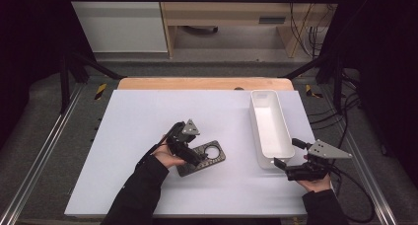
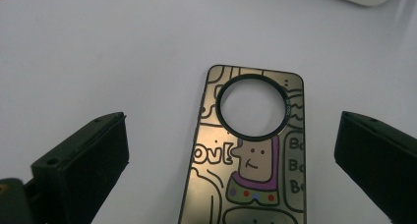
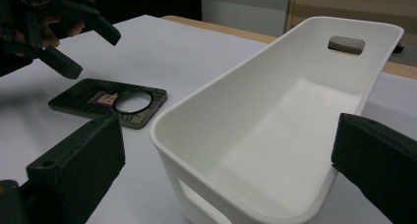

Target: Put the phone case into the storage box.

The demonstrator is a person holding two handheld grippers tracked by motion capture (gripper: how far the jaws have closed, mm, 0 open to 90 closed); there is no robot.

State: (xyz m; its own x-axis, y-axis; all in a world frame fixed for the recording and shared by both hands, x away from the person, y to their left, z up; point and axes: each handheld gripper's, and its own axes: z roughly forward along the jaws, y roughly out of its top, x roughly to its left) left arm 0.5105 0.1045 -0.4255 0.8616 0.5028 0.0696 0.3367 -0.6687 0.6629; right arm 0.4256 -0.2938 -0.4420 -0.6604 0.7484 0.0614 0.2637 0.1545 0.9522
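Black, flat phone case [image 2: 248, 155] lies between your wide-open, empty left tool [image 2: 231, 160]. Lower squarely, pinch its edges. Right tool [image 3: 226, 175] gapes empty at the bin [image 3: 275, 130].

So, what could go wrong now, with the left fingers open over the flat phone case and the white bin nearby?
1. The phone case lies flat on the table, so the open left gripper may slide it rather than lift it.
2. The fingers may scrape the printed surface.
3. The right gripper straddles the white bin end and could nudge it.
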